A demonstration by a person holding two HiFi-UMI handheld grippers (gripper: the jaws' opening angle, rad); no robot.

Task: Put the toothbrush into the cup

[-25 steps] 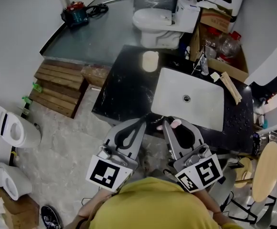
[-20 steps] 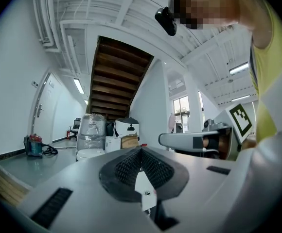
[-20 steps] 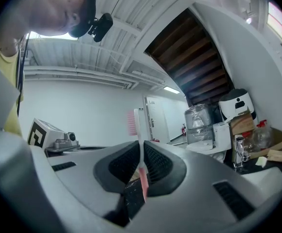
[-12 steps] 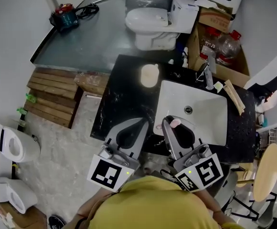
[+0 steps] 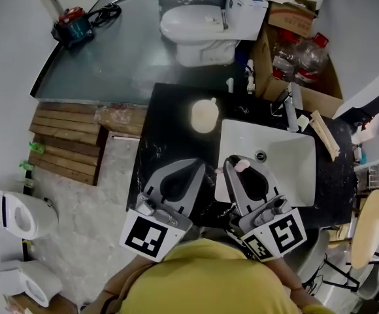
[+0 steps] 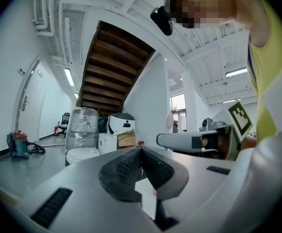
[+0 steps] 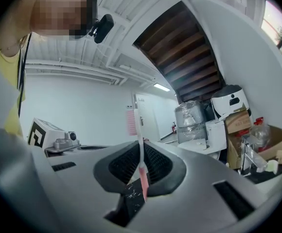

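A cream cup (image 5: 204, 116) stands on the black counter (image 5: 170, 136), left of the white sink (image 5: 284, 169). My right gripper (image 5: 229, 166) is shut on a toothbrush (image 5: 241, 166), which stands upright between the jaws with its pink head on top. In the right gripper view the toothbrush (image 7: 141, 166) has a white and pink handle gripped at the tips of the right gripper (image 7: 141, 149). My left gripper (image 5: 201, 168) hangs beside it over the counter's front edge, shut and with nothing in it. The left gripper (image 6: 141, 150) shows its jaws meeting. The cup lies beyond both grippers.
A faucet (image 5: 291, 104) stands behind the sink. Behind the counter are a toilet (image 5: 196, 26) and a cardboard box (image 5: 307, 61) with bottles. A wooden pallet (image 5: 65, 139) lies on the floor to the left. At the right is a round stool (image 5: 366, 231).
Both grippers have moved forward from before the counter to over its front edge. The cup and sink now lie closer. The toothbrush stays in the right gripper.
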